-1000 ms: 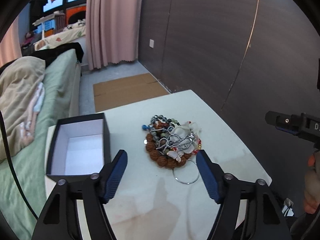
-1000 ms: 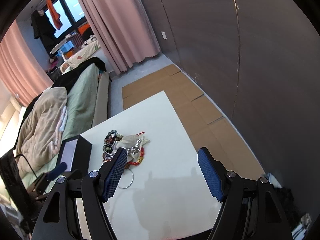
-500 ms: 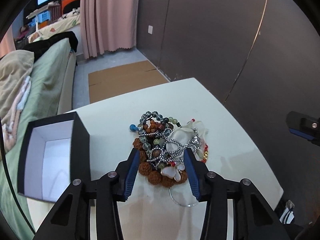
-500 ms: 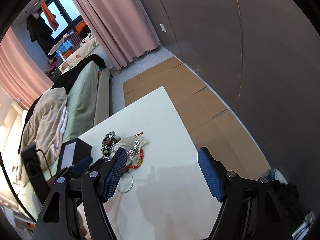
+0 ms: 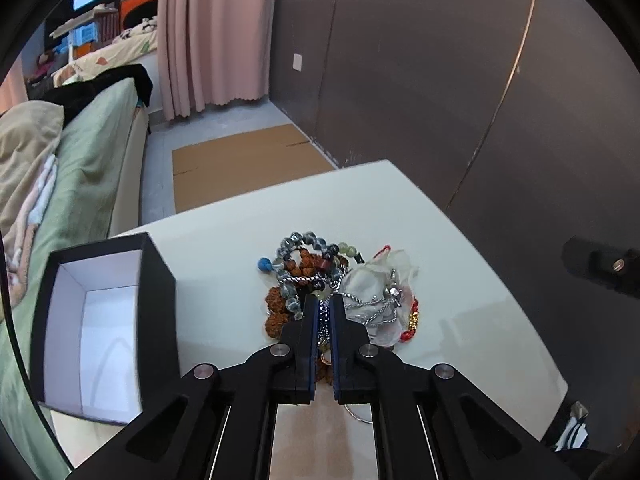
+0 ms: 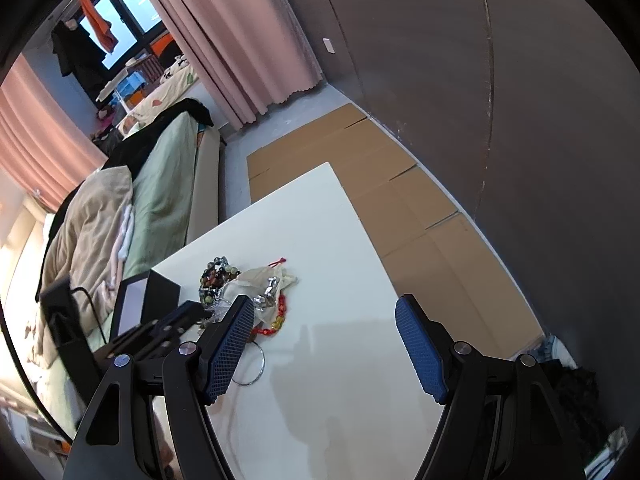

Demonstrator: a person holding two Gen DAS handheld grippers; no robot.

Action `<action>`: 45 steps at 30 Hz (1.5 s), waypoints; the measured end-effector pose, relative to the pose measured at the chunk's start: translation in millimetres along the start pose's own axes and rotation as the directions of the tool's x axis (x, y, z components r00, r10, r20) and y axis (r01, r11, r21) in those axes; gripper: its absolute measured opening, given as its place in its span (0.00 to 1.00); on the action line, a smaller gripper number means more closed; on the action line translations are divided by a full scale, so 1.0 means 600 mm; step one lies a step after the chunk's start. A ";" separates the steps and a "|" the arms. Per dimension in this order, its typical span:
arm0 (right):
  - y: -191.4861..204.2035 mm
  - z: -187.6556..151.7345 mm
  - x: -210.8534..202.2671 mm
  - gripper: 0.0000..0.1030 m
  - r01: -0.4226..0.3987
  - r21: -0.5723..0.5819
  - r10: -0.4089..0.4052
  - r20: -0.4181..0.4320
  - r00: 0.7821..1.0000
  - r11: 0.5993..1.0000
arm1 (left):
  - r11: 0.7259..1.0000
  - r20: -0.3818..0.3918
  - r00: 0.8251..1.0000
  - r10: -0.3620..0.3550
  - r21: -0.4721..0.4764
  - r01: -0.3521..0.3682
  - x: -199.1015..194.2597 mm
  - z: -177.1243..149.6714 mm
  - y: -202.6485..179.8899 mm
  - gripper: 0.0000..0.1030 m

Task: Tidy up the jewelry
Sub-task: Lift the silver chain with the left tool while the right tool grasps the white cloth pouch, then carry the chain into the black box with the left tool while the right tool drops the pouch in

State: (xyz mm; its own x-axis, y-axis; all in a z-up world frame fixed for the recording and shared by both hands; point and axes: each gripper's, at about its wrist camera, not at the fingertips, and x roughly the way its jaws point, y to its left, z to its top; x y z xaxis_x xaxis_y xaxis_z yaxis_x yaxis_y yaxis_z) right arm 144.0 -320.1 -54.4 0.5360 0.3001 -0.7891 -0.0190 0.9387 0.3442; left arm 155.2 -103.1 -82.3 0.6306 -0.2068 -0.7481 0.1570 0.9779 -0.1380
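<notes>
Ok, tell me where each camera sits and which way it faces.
Left wrist: on the left gripper, looking down its fingers, shut on the jewelry pile beside the black box.
Right wrist: on the open right gripper, above the white table, facing the bed.
Shared: pile, box, table.

I see a black box (image 5: 158, 300) lined white, blue-padded gripper fingers (image 6: 420, 354), red and gold beads (image 5: 414, 318), pink curtains (image 5: 212, 32).
</notes>
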 end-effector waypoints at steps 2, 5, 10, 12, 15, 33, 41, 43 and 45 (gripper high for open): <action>0.001 -0.001 0.004 0.71 -0.008 0.005 0.008 -0.008 1.000 1.000 | 1.000 0.024 1.000 -0.015 -0.014 0.015 -0.017 0.004 0.006 0.04; 0.007 -0.002 0.013 0.71 -0.030 0.005 0.030 -0.022 0.999 1.000 | 0.999 0.063 0.998 -0.031 -0.033 0.033 -0.045 0.010 0.013 0.04; 0.023 -0.003 0.032 0.70 -0.065 0.001 0.065 -0.048 0.997 0.998 | 0.998 0.135 0.990 -0.046 -0.042 0.052 -0.095 0.016 0.018 0.04; 0.028 -0.004 0.039 0.70 -0.064 0.004 0.064 -0.055 0.996 0.998 | 0.997 0.160 0.986 -0.056 -0.050 0.064 -0.111 0.018 0.022 0.04; 0.037 -0.004 0.052 0.66 -0.071 0.008 0.071 -0.068 0.995 0.997 | 0.996 0.198 0.979 -0.057 -0.058 0.069 -0.137 0.020 0.027 0.04; 0.141 0.008 0.178 0.63 -0.032 -0.124 0.011 -0.167 0.986 0.992 | 0.987 0.306 0.952 -0.002 -0.153 0.051 -0.222 0.011 0.107 0.04; 0.136 0.002 0.161 0.03 -0.063 -0.127 0.044 -0.147 0.988 0.990 | 0.987 0.335 0.942 0.017 -0.159 0.039 -0.247 0.006 0.123 0.04; 0.139 0.008 0.141 0.03 -0.098 -0.131 0.083 -0.115 0.990 0.986 | 0.986 0.344 0.939 0.018 -0.162 0.040 -0.255 0.007 0.127 0.04; 0.145 0.011 0.119 0.03 -0.143 -0.130 0.132 -0.086 0.988 0.981 | 0.986 0.354 0.935 0.020 -0.163 0.041 -0.261 0.009 0.128 0.04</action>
State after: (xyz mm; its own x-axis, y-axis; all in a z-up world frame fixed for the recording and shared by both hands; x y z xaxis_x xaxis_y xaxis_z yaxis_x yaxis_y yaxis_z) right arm 186.4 -218.0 -77.3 0.4545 0.4350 -0.7773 -0.2045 0.9003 0.3843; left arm 72.5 4.4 27.8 0.8615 -0.1849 -0.4729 0.0565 0.9605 -0.2726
